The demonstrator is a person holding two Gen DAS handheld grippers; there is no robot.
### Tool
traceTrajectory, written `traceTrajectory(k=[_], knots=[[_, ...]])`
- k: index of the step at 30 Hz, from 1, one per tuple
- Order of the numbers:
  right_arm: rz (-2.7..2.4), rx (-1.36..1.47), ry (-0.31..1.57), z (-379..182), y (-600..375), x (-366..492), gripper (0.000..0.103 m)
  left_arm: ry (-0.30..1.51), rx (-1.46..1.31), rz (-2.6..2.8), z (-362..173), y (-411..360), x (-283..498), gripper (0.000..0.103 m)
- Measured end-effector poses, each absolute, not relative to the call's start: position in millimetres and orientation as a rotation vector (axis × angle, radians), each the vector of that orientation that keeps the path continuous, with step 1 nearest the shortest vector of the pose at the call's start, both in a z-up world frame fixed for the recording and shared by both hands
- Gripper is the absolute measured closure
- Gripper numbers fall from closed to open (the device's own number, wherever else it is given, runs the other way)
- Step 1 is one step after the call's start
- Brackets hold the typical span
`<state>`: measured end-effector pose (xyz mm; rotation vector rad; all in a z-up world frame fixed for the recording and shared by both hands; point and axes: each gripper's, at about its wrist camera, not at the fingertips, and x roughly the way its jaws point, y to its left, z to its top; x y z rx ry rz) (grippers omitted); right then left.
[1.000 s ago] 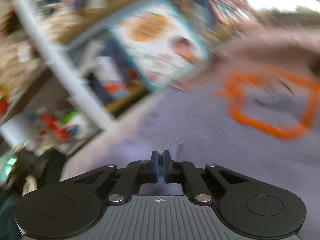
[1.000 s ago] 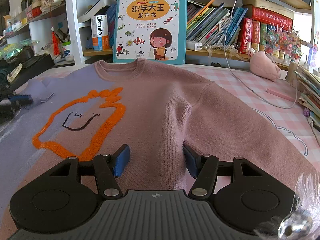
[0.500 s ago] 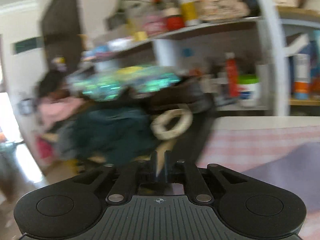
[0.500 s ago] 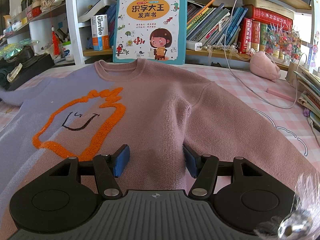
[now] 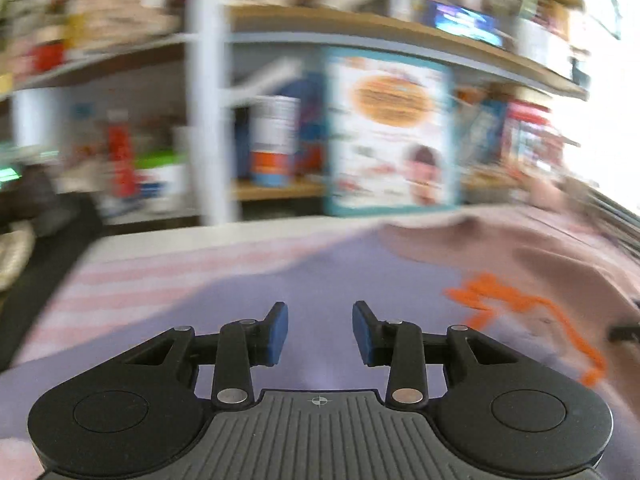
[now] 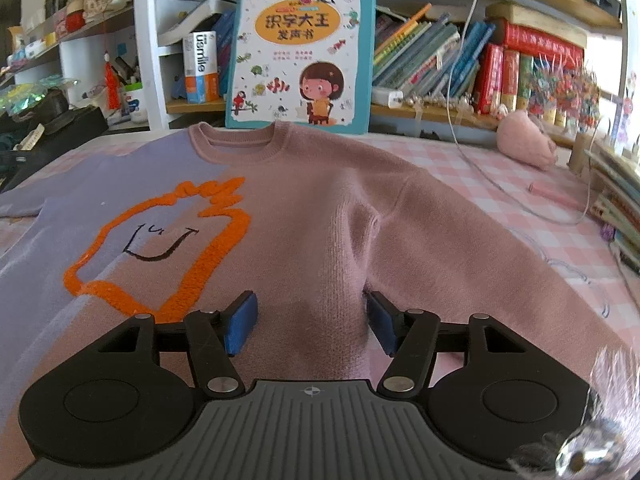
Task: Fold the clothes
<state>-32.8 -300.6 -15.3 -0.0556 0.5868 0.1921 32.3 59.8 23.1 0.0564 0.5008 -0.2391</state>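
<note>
A knit sweater (image 6: 328, 216), lavender on its left half and pink on its right, lies spread face up on the table, with an orange outlined figure (image 6: 168, 248) on the chest. My right gripper (image 6: 312, 304) rests low over the pink hem area. It is open, and a raised ridge of pink knit runs between its blue pads (image 6: 240, 320) without being pinched. The left wrist view is blurred by motion. My left gripper (image 5: 319, 312) hovers over the lavender side of the sweater (image 5: 320, 280); its jaws are opening and nothing is between them.
A pink checked cloth (image 6: 500, 184) covers the table. Bookshelves stand behind it, with a large teal picture book (image 6: 300, 52) leaning at the sweater's collar. A pink plush (image 6: 524, 144) and a white cable (image 6: 500, 188) lie at the right. Dark clutter (image 6: 44, 120) sits at the left.
The left gripper was shut, swung left toward the shelves and came back over the lavender side with its jaws apart. The lavender sleeve now lies flat at the left. The right gripper has not moved.
</note>
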Motion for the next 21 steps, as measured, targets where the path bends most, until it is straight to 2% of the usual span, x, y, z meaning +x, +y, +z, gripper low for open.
traceTrajectory(k=[7, 10, 17, 21], knots=[[-0.012, -0.053, 0.582, 8, -356, -54, 0.045, 0.626, 0.153, -0.311, -9, 31, 38, 0.066], [-0.18, -0.029, 0.628, 9, -394, -63, 0.045, 0.621, 0.135, -0.301, -14, 38, 33, 0.059], [-0.382, 0.1, 0.729, -5, -450, -72, 0.048, 0.608, 0.153, -0.287, -14, 38, 30, 0.057], [-0.404, 0.176, 0.706, -10, -458, -70, 0.05, 0.615, 0.134, -0.294, -14, 41, 33, 0.056]])
